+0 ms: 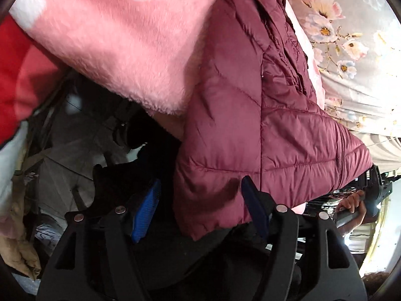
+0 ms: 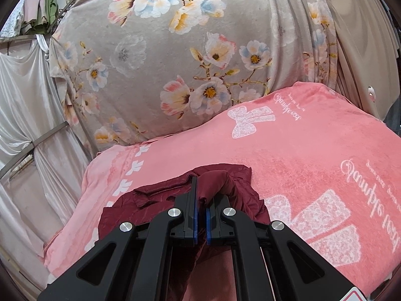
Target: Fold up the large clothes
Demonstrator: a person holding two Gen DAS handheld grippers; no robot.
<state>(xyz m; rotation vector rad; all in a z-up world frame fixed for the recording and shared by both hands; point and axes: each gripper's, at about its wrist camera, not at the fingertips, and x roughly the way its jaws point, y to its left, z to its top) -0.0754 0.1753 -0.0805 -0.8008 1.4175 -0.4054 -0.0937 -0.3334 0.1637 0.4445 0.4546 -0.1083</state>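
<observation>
A maroon quilted puffer jacket (image 1: 250, 125) hangs over the edge of a pink fleece blanket (image 1: 112, 37). My left gripper (image 1: 200, 198) is open, and the jacket's lower hem hangs between its blue-padded fingers (image 1: 146, 210). In the right wrist view my right gripper (image 2: 201, 200) is shut on a bunched fold of the same maroon jacket (image 2: 225, 183), held just above the pink blanket (image 2: 300, 150) with white bow prints.
A grey floral sheet (image 2: 175, 50) rises behind the pink blanket. White drapes (image 2: 25, 100) hang at the left. Below the bed edge lie a red cloth (image 1: 15, 75) and dark clutter (image 1: 87, 138). A hand holding the other gripper's handle (image 1: 351, 205) shows at the right.
</observation>
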